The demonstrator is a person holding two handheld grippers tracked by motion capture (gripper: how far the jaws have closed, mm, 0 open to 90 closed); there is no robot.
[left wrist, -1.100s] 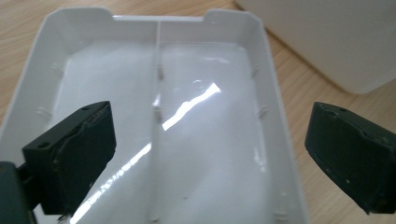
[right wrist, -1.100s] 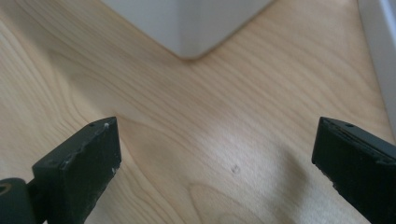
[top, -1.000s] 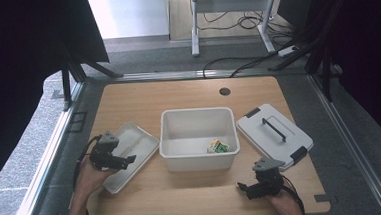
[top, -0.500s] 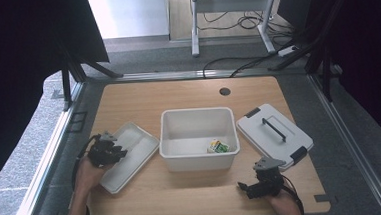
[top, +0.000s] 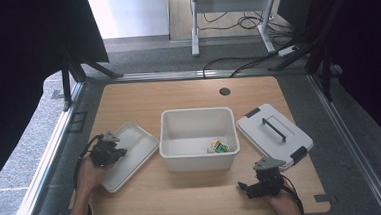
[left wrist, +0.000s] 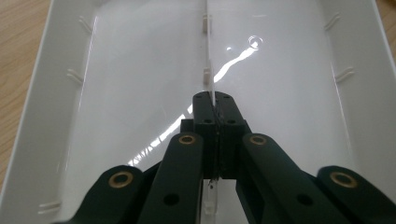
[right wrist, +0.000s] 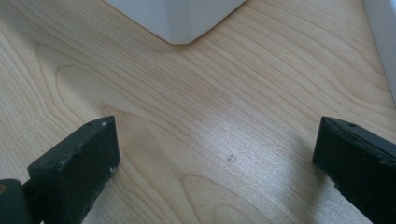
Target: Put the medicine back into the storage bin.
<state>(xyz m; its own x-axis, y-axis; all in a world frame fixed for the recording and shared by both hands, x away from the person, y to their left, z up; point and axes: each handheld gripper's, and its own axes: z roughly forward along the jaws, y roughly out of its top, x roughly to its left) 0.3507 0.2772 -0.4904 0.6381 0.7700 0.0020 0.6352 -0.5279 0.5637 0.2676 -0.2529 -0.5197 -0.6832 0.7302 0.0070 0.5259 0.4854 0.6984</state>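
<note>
- Wooden tabletop (top: 188,95), dark curtains around: a white divided tray (top: 128,154) lies left of the open white bin (top: 199,137).
- Left gripper (left wrist: 214,109): jaws just closed, pinching the tray's thin centre rib (left wrist: 206,51).
- Right gripper (right wrist: 215,154) idles, jaws wide and empty.
- Risk: lifting by that slim rib, the tray could tip or slip free.

Left claw (top: 112,151): over the near-left end of the tray (top: 131,153), jaws just closed.
Right claw (top: 256,187): low on the tabletop (top: 188,95), near the lid (top: 274,135).
Bin (top: 198,137): centre, small carton (top: 218,146) inside, between tray and lid.
</note>
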